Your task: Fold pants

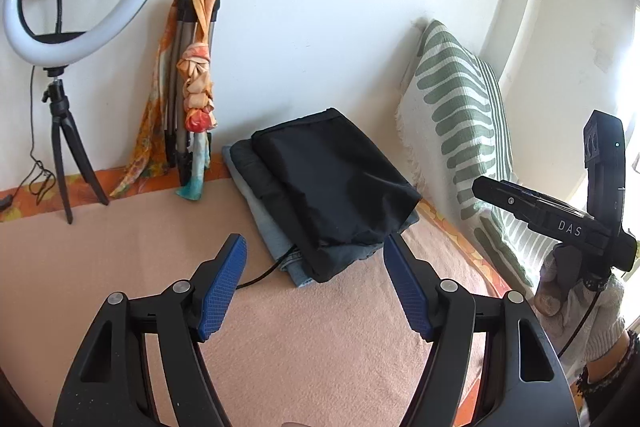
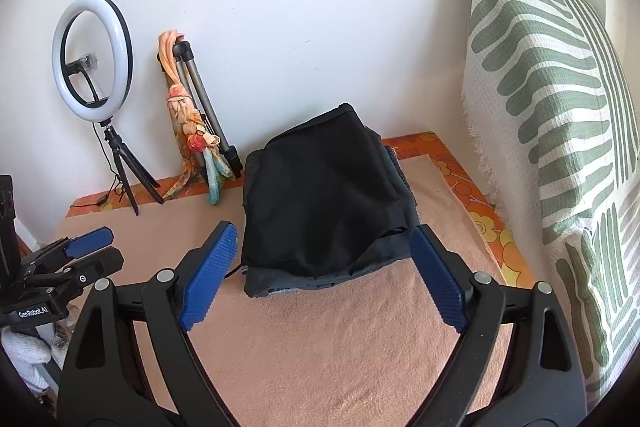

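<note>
Black pants (image 1: pixel 336 183) lie folded into a compact rectangle on top of a stack of folded grey and blue jeans (image 1: pixel 276 227), on the peach blanket (image 1: pixel 160 259) near the back wall. The black pants also show in the right wrist view (image 2: pixel 324 195). My left gripper (image 1: pixel 316 259) is open and empty, held just in front of the stack. My right gripper (image 2: pixel 324 247) is open and empty, its fingers on either side of the stack's near edge. The right gripper's body (image 1: pixel 560 219) shows at the right in the left wrist view.
A ring light on a small tripod (image 1: pixel 60 131) stands at the back left. A folded tripod wrapped in an orange scarf (image 1: pixel 192 87) leans on the wall. A green striped pillow (image 1: pixel 460 115) stands at the right. A black cable (image 1: pixel 260 277) runs under the stack.
</note>
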The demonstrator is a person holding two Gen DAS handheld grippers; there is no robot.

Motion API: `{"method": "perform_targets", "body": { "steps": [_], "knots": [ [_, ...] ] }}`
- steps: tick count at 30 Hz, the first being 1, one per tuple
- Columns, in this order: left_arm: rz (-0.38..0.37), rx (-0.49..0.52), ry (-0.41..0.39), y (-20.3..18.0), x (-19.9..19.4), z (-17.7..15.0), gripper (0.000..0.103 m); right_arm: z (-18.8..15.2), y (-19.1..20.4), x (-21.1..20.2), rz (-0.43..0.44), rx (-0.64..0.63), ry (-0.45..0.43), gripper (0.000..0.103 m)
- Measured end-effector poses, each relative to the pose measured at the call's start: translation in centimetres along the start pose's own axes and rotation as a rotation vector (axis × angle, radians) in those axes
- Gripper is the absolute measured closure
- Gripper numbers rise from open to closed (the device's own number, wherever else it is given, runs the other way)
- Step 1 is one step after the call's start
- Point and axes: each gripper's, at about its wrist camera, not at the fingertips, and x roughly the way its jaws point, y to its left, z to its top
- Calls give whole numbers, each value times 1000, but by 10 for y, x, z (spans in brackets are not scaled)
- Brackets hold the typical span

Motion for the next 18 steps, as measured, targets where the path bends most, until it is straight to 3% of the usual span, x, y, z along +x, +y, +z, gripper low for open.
{"method": "perform_targets", "body": {
  "steps": [6, 18],
  "knots": [
    [51, 31, -36, -2, -56, -23, 25, -27, 27, -43, -39, -19, -22, 2],
    [121, 105, -84, -11, -125, -79, 21, -85, 76, -94, -49, -39, -37, 0]
  ]
}}
